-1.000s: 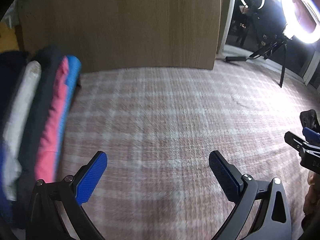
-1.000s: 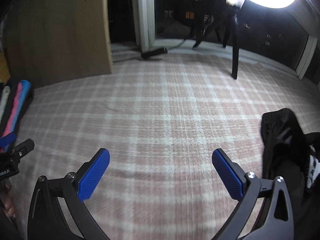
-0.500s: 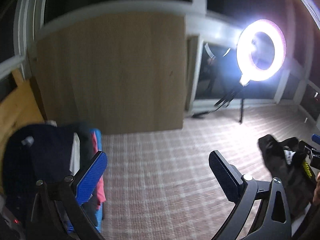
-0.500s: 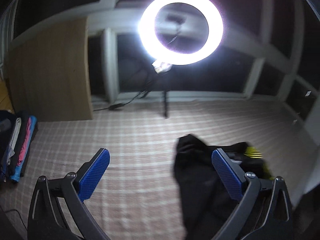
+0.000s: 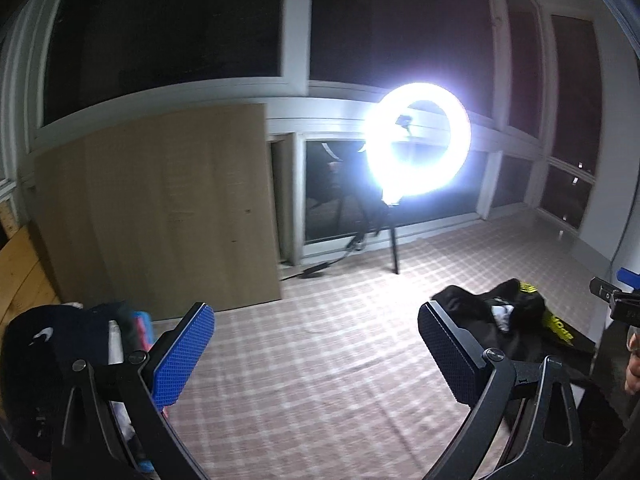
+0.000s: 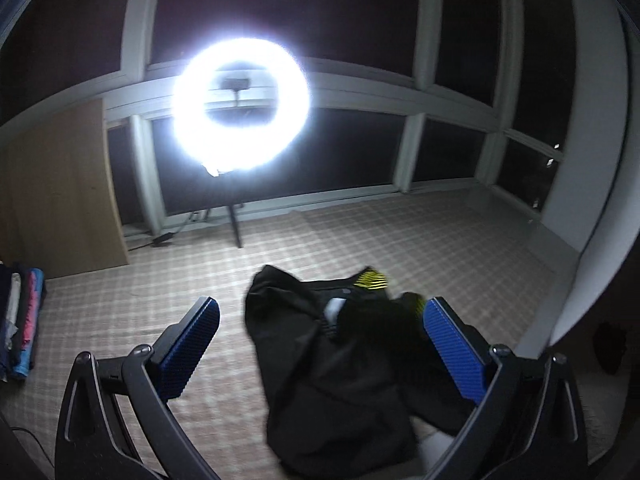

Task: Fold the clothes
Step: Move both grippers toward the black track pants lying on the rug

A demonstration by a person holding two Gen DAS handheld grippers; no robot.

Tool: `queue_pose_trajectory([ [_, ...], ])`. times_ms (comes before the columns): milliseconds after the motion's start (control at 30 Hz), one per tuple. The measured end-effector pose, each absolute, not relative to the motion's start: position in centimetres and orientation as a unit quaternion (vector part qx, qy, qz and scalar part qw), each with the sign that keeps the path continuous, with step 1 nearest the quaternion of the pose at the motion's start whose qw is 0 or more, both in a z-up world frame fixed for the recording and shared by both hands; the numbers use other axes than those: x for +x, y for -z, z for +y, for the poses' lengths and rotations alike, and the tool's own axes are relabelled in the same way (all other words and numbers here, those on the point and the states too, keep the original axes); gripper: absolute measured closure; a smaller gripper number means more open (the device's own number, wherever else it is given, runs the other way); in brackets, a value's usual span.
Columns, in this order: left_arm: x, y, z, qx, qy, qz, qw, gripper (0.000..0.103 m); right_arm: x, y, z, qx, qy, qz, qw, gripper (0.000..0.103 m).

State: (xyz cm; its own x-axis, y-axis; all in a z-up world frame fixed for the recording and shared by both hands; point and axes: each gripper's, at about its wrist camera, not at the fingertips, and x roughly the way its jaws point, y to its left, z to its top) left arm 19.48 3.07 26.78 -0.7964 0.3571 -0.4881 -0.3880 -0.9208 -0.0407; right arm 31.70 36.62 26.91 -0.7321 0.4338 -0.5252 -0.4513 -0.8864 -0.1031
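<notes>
**A:** You are holding the right gripper (image 6: 320,356) with its blue pads spread wide and nothing between them, hovering over the crumpled black garment (image 6: 340,364). Why so wide?

**B:** I judge you are keeping room to drop the jaws over a thick bunch of cloth. The garment is lying in a heap on the checked mat (image 6: 400,236), its yellow-striped trim (image 6: 372,280) showing at the far edge, so an edge or corner needs finding first.

**A:** And the left gripper (image 5: 316,356)?

**B:** You are carrying it spread just as wide and empty, pointing across bare mat, with the garment lying off to its right. From that camera your right gripper's tip is showing at the frame's right edge, near the heap.

**A:** What is sitting on the far left?

**B:** A stack of folded clothes (image 6: 22,320), dark, white, pink and blue, is resting beside the wooden panel (image 6: 60,196). It is probably being kept there so the middle of the mat is free for spreading the next piece.

**A:** And the glare?

**B:** The ring light (image 6: 240,108) on its stand is shining straight at both cameras, washing out detail near the windows.
</notes>
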Motion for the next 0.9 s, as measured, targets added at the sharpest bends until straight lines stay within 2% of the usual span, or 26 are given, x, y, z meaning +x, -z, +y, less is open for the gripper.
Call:
queue_pose_trajectory([
  [267,20.7,-26.2,9.1,-0.251,-0.939,0.044,0.229,0.001,33.7,-26.8,41.6,-0.271,-0.93,0.014,0.247,0.0],
  [600,19.3,-25.1,18.9,-0.267,-0.937,0.046,0.222,0.001,31.8,-25.5,53.8,-0.278,-0.931,0.026,0.233,0.0],
  [900,15.5,-19.6,28.4,-0.32,-0.92,0.038,0.225,0.001,25.6,-22.2,62.7,-0.316,-0.936,-0.001,0.154,0.005],
])
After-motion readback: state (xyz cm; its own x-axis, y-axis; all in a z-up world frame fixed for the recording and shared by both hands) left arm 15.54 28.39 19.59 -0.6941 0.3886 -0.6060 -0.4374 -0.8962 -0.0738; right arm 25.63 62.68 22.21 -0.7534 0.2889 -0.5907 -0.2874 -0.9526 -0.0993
